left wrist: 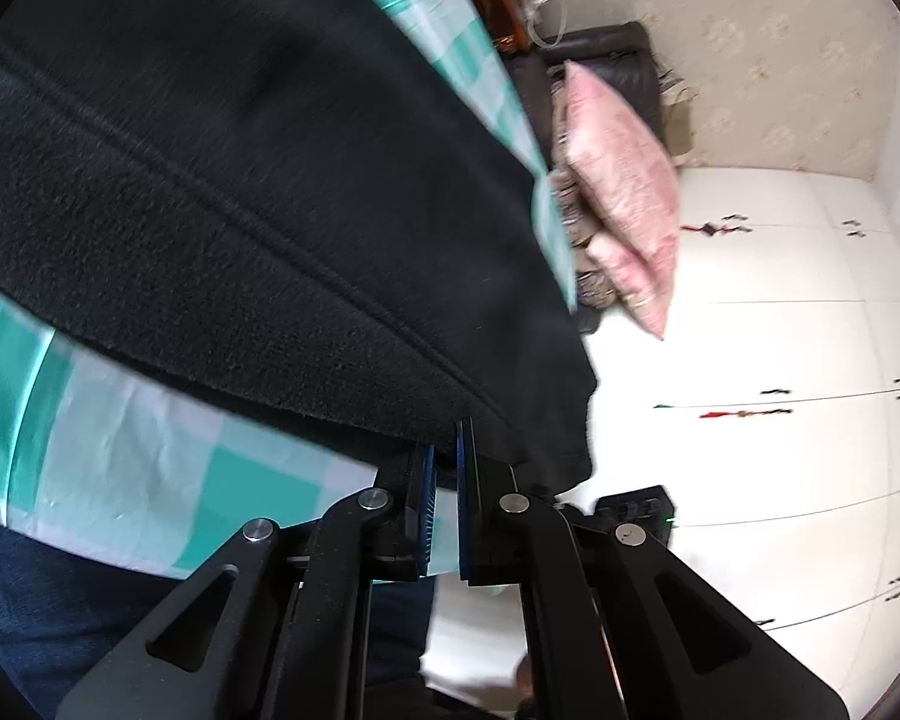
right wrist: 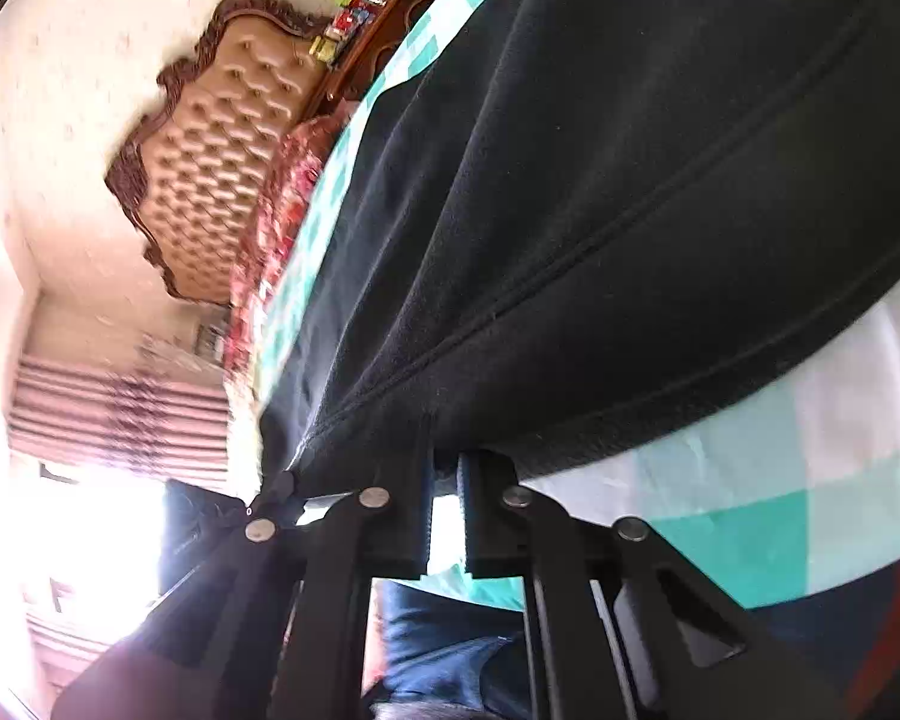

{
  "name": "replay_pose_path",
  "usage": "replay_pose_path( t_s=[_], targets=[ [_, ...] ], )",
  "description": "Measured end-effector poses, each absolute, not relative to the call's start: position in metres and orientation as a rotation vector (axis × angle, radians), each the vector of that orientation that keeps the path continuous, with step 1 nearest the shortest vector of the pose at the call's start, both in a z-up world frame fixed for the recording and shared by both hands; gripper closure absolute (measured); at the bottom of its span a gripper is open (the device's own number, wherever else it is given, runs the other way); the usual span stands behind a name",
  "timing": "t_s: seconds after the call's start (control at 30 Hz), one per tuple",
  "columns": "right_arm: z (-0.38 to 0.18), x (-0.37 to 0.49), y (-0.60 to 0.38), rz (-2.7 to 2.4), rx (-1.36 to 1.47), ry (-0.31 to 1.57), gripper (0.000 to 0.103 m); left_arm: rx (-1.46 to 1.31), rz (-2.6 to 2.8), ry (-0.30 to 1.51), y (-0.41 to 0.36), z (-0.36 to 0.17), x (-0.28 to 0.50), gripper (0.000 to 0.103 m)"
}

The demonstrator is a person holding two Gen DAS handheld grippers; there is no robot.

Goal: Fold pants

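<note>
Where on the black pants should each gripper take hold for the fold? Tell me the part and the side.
Grip the black pants along the near edge, one gripper toward each end. The left gripper and right gripper already pinch there, coming from the near side over the checked sheet. The seam shows the fabric runs away from them.

Black pants (left wrist: pixel 240 180), seamed, seemingly spread over the checked sheet (left wrist: pixel 150 480)

The pants (left wrist: pixel 258 180) are black. The bedsheet (left wrist: pixel 168 480) under them is checked in teal and white. A pillow (left wrist: pixel 624 192) is pale pink. The headboard (right wrist: pixel 222 138) is tan with a dark brown carved frame. The wardrobe doors (left wrist: pixel 780 348) are white.
</note>
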State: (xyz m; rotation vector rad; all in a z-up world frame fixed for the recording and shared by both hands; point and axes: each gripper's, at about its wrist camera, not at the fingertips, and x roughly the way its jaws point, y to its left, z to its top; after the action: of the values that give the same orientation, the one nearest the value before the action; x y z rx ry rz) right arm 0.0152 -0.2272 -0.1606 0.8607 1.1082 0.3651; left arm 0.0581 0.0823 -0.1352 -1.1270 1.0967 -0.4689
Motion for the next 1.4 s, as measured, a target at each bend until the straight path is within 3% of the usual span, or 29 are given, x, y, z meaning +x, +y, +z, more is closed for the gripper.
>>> replay_pose_path(
  t_s=[0.4,0.5,0.53,0.63,0.67,0.7,0.77,0.87,0.93,0.97,1.17,1.2,1.23,1.27,1.37,1.4],
  targets=[
    [-0.169,0.018,-0.212,0.324,0.721,1.154,0.096,-1.122,-0.449,1.186,0.089,-0.165,0.051,0.097],
    [-0.160,0.013,-0.208,0.325,0.646,1.162,0.091,-1.077,-0.477,1.168,0.102,-0.150,0.035,0.094],
    [-0.156,0.010,-0.206,0.325,0.602,1.172,0.085,-1.024,-0.478,1.128,0.111,-0.136,0.026,0.093],
    [-0.141,0.001,-0.204,0.332,0.499,1.154,0.060,-0.794,-0.430,0.986,0.128,-0.100,0.014,0.070],
    [-0.134,-0.001,-0.201,0.335,0.460,1.130,0.054,-0.598,-0.355,0.898,0.131,-0.085,0.010,0.049],
    [-0.127,-0.003,-0.198,0.336,0.416,1.100,0.051,-0.457,-0.287,0.846,0.129,-0.079,0.009,0.042],
    [-0.111,-0.003,-0.190,0.336,0.321,1.025,0.034,-0.183,-0.186,0.806,0.123,-0.083,0.016,0.042],
    [-0.095,0.004,-0.180,0.262,0.166,0.919,0.022,-0.043,-0.143,0.847,0.132,-0.108,0.038,0.043],
    [-0.094,0.015,-0.179,0.172,0.067,0.882,0.019,-0.080,-0.169,0.854,0.153,-0.117,0.046,0.043],
    [-0.095,0.019,-0.183,0.135,0.046,0.882,0.019,-0.125,-0.164,0.855,0.169,-0.115,0.050,0.052],
    [-0.116,0.040,-0.222,-0.015,0.016,0.895,0.017,-0.196,0.121,0.858,0.283,-0.103,0.056,0.053],
    [-0.124,0.039,-0.230,-0.020,0.017,0.899,0.017,-0.188,0.175,0.896,0.302,-0.110,0.063,0.063],
    [-0.128,0.038,-0.232,-0.015,0.004,0.889,0.016,-0.206,0.223,0.925,0.322,-0.115,0.069,0.082],
    [-0.129,0.038,-0.230,-0.018,-0.014,0.886,0.014,-0.249,0.280,0.947,0.342,-0.114,0.073,0.095],
    [-0.138,0.043,-0.220,-0.053,-0.070,0.891,0.009,-0.138,0.351,0.893,0.338,-0.087,0.091,0.095],
    [-0.138,0.043,-0.221,-0.057,-0.068,0.890,0.008,-0.088,0.316,0.879,0.327,-0.081,0.102,0.086]
  ],
)
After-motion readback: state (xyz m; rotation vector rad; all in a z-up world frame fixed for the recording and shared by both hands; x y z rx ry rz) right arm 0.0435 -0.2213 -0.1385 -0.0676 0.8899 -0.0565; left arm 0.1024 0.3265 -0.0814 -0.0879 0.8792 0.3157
